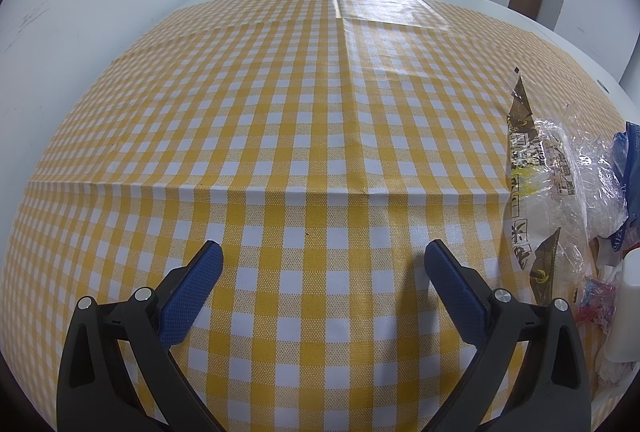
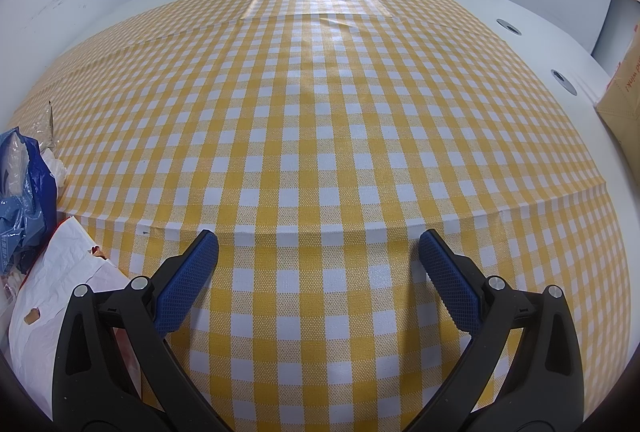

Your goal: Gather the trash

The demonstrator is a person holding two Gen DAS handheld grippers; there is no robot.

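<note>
My left gripper (image 1: pixel 324 252) is open and empty over the yellow checked tablecloth (image 1: pixel 304 104). To its right lies a pile of trash: a clear plastic wrapper with brown print (image 1: pixel 536 176), crumpled clear film (image 1: pixel 592 168), a blue plastic bag (image 1: pixel 630 160) and small red scraps (image 1: pixel 596 296). My right gripper (image 2: pixel 318 244) is open and empty over the same cloth (image 2: pixel 320 104). To its left lie the blue plastic bag (image 2: pixel 28 192) and a white crumpled paper bag (image 2: pixel 64 296), partly behind the left finger.
A white container (image 1: pixel 626 304) stands at the right edge of the left wrist view. A cardboard box (image 2: pixel 624 80) stands at the table's right side. The white table (image 2: pixel 552 44) has two round cable holes (image 2: pixel 562 76). Walls and a doorway lie behind.
</note>
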